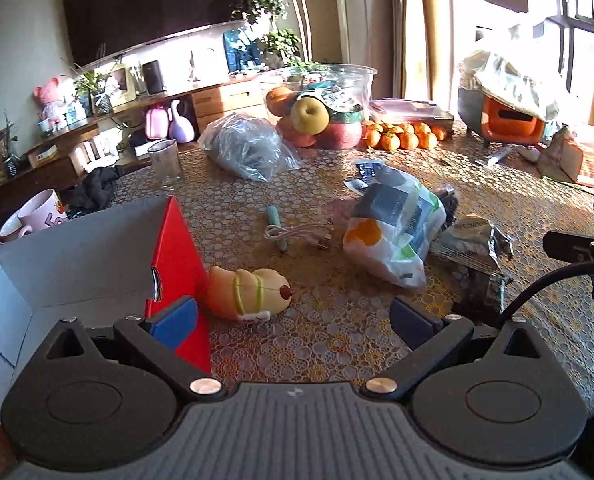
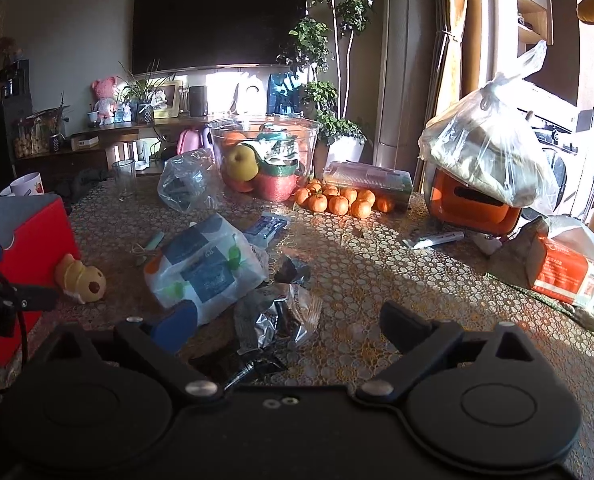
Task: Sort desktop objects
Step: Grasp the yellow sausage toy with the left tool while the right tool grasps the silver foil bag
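Observation:
A red open box (image 1: 181, 256) stands at the table's left, also at the left edge (image 2: 41, 232) of the right wrist view. A yellow toy figure (image 1: 249, 290) lies against its side. My left gripper (image 1: 293, 320) is open just in front of the toy, nothing between its fingers. A white printed plastic bag (image 1: 393, 224) lies mid-table beside a pink cable (image 1: 297, 234) and a pale green pen (image 1: 277, 224). Dark foil snack wrappers (image 2: 273, 316) lie ahead of my right gripper (image 2: 293, 328), which is open and empty.
A clear bowl of fruit (image 2: 263, 152) and a row of tangerines (image 2: 339, 200) sit at the back. A glass (image 1: 165, 162), a grey plastic bag (image 1: 249, 144), an orange appliance under a bag (image 2: 477, 192) and a tissue pack (image 2: 565, 272) crowd the edges. A mug (image 1: 37, 216) stands left.

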Tool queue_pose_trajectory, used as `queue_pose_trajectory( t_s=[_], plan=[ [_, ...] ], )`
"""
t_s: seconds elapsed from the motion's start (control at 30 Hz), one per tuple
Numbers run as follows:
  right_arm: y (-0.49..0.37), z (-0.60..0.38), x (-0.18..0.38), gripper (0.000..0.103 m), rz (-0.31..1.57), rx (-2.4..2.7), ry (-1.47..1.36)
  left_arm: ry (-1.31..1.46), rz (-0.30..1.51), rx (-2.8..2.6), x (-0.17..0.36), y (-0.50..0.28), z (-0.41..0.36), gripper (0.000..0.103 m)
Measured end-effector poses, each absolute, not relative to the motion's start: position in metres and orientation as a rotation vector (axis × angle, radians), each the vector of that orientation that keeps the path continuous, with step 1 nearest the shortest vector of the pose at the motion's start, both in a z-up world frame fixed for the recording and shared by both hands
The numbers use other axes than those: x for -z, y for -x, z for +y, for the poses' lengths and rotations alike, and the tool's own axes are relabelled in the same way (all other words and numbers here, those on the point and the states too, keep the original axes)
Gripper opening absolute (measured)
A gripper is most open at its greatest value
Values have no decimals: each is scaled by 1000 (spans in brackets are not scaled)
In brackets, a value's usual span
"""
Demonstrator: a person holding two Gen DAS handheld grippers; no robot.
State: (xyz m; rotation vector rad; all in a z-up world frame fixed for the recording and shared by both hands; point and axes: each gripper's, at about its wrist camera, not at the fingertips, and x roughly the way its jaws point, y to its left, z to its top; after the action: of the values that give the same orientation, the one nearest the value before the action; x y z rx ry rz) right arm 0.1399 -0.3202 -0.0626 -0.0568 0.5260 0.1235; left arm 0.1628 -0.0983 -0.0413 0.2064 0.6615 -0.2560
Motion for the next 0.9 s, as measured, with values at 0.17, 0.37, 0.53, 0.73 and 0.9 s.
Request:
queue_pose_trajectory(
  t_s=[0.17,0.37,0.53,0.73,0.9],
  plan=[
    [-165,-321,75,94,556,-125,67,-165,650,174,51,-181,-103,103],
    [-187,-319,84,94,564,-131,79,-164,656,126,70,-204,-111,103],
    [-203,-317,94,94,584,-139,89,-224,630,122,83,-212,-121,103],
    [-222,-317,104,90,611,-127,74,-270,595,49,91,-221,-130,103],
    [-228,-317,112,87,634,-137,49,-300,575,56,97,-214,-141,103]
  ],
)
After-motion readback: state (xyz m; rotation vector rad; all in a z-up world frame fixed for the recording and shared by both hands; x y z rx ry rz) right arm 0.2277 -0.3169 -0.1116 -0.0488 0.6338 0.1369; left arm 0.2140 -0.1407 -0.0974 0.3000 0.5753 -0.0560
